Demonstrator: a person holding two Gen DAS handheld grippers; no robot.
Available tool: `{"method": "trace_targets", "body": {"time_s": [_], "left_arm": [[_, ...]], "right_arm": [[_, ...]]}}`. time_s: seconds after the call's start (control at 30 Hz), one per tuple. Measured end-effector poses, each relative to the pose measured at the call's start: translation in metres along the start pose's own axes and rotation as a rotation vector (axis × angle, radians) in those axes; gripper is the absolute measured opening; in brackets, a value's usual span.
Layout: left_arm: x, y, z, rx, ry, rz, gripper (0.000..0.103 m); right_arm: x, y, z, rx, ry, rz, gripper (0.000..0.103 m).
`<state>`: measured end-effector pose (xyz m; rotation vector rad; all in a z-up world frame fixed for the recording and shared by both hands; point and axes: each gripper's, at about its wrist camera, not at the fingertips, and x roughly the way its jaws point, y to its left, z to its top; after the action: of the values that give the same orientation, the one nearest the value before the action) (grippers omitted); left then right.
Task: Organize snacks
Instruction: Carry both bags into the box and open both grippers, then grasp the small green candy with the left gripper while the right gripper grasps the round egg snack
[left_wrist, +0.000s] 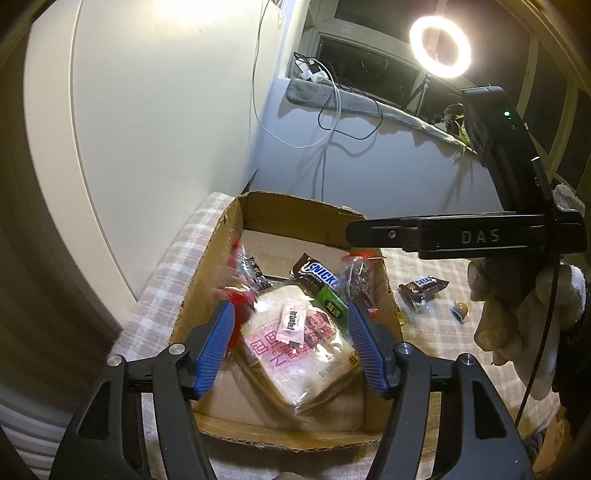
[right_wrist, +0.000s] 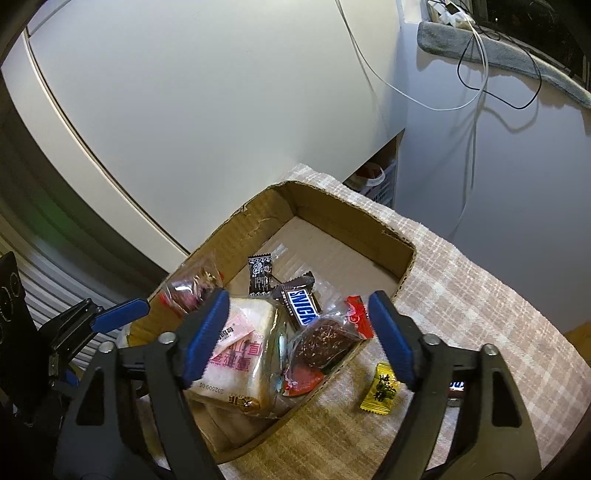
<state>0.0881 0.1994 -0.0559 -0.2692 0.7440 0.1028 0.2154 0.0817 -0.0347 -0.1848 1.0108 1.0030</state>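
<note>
Blue-padded left gripper (left_wrist: 290, 343) stands wide over a cardboard box (left_wrist: 207, 273), gripping nothing; beneath it lies a wrapped bread slice (left_wrist: 295, 354), a Snickers bar (left_wrist: 317, 277) behind; right gripper (right_wrist: 295, 336) likewise spread and empty above a dark cake packet (right_wrist: 325, 345); a yellow candy (right_wrist: 380, 393) rests outside on the checked cloth (right_wrist: 480, 295).

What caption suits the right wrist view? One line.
Open right gripper above a brown cardboard box of wrapped snacks; yellow candy outside.

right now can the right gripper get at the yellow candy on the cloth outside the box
Probably yes: the yellow candy lies bare on the checked cloth just below the open right gripper, outside the cardboard box, nothing covering it.
</note>
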Motion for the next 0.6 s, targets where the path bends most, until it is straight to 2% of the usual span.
{"method": "trace_targets", "body": {"time_s": [0.33, 0.6], "left_arm": [[-0.006, -0.014, -0.001, 0.025, -0.011, 0.004, 0.065], [-0.009, -0.037, -0.002, 0.055, -0.015, -0.021, 0.066]], "right_arm": [[-0.016, -0.005, -0.007, -0.002, -0.016, -0.020, 0.088], [-0.040, -0.030, -0.023, 0.013, -0.034, -0.060, 0.088]]}}
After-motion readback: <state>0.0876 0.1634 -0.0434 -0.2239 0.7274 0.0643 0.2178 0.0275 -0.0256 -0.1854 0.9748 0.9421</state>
